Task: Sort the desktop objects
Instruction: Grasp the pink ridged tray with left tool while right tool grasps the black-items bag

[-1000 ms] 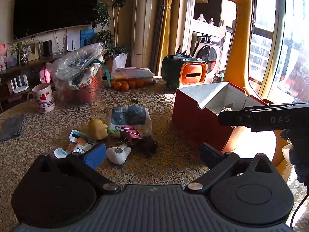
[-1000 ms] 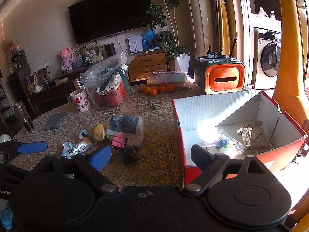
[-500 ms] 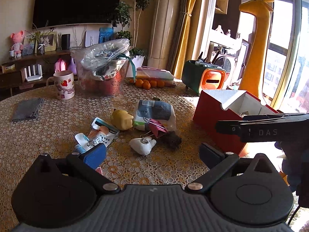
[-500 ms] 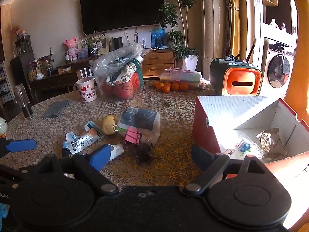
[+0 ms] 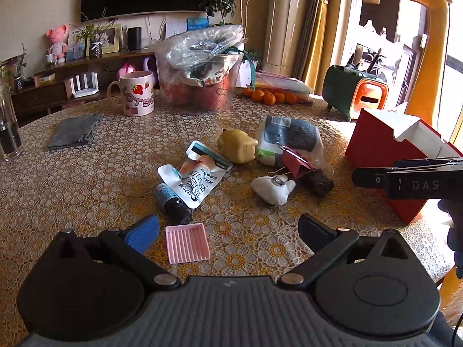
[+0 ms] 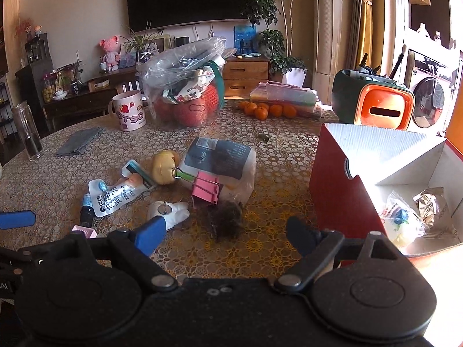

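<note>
Small items lie in a loose pile on the patterned table: a white sachet (image 5: pixel 194 183), a dark little bottle (image 5: pixel 172 202), a pink ridged tray (image 5: pixel 187 242), a yellow toy (image 5: pixel 236 145), a white plush piece (image 5: pixel 273 188), a pink binder clip (image 6: pixel 205 190), a dark fuzzy lump (image 6: pixel 226 222) and a plastic packet (image 6: pixel 222 164). My left gripper (image 5: pixel 228 231) is open, low over the table just before the pink tray. My right gripper (image 6: pixel 225 234) is open too, with the fuzzy lump right ahead of it. The red box (image 6: pixel 332 185) stands open on the right with wrapped snacks inside.
Behind the pile are a strawberry mug (image 5: pixel 136 94), a clear tub of fruit under a plastic bag (image 5: pixel 202 78), oranges (image 5: pixel 267 97), a grey cloth (image 5: pixel 73 130), a glass (image 5: pixel 7 127) at the left edge and a green-orange holder (image 5: pixel 356 95). A yellow giraffe (image 5: pixel 425 49) stands beyond the table.
Both grippers have come down and forward toward the pile, which now looks larger. The pink tray and the dark bottle have come into the left wrist view. Jaws stayed wide.
</note>
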`<control>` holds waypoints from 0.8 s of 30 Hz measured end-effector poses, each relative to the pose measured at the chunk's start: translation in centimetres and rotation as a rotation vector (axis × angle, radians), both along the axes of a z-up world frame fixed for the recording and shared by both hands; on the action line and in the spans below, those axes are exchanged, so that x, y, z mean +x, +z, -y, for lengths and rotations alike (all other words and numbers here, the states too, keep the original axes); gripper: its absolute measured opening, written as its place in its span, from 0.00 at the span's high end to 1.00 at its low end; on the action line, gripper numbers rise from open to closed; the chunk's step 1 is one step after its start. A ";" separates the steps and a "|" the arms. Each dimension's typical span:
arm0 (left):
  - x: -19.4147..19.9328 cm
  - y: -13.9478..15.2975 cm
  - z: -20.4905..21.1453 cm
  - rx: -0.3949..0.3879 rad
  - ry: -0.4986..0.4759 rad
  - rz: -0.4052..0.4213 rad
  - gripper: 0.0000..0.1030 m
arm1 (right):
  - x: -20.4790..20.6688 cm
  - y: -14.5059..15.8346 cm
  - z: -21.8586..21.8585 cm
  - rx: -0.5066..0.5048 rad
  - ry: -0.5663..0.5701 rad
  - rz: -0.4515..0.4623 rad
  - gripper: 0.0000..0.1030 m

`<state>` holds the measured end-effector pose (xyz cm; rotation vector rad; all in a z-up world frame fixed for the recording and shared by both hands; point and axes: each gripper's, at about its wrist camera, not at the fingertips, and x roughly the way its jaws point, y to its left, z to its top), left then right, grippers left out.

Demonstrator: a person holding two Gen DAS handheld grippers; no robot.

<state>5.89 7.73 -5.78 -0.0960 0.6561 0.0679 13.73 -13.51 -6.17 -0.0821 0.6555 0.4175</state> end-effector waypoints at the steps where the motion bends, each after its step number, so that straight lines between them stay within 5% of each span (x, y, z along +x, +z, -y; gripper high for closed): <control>1: 0.2 -0.3 -0.2 0.004 0.006 -0.009 0.00 | 0.2 -0.2 -0.2 -0.004 0.001 -0.001 0.13; 24: 3.6 -5.5 -2.2 0.035 0.119 -0.160 0.03 | 6.1 -5.6 -3.1 -0.100 0.003 -0.062 0.28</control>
